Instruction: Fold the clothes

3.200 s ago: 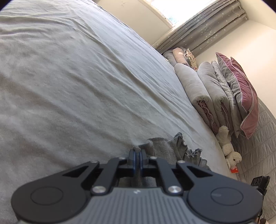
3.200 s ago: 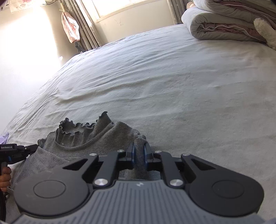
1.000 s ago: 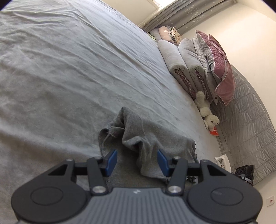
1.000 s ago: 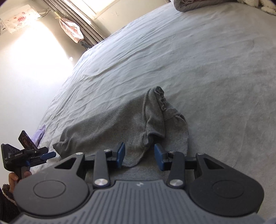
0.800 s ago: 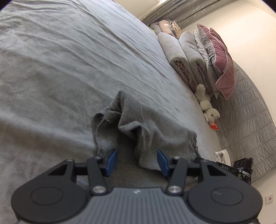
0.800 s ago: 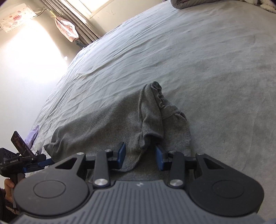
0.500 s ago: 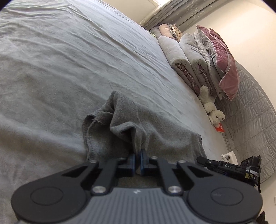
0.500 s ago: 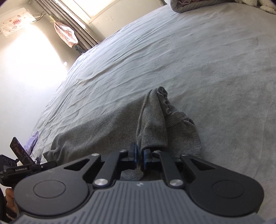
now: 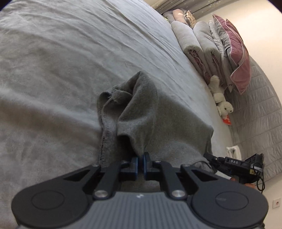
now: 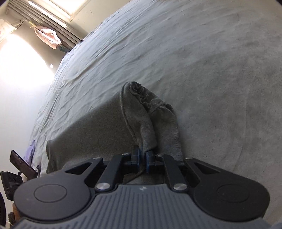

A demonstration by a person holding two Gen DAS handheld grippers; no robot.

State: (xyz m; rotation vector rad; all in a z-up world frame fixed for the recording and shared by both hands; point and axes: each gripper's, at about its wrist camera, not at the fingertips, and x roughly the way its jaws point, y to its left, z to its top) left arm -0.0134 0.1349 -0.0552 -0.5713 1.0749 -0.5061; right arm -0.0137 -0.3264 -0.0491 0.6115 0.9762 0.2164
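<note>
Grey garment (image 9: 155, 123) stretches across the bed (image 9: 52, 70) between left tool (image 9: 139, 163) and right tool (image 10: 142, 158), each clamped on an end.

grey bed (image 9: 61, 58), sunlit curtained window (image 10: 52, 8).

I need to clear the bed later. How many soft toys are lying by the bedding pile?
2: an upper plush toy against the folded quilts, and a lower plush toy just below it. Others may be hidden behind the bedding.
</note>
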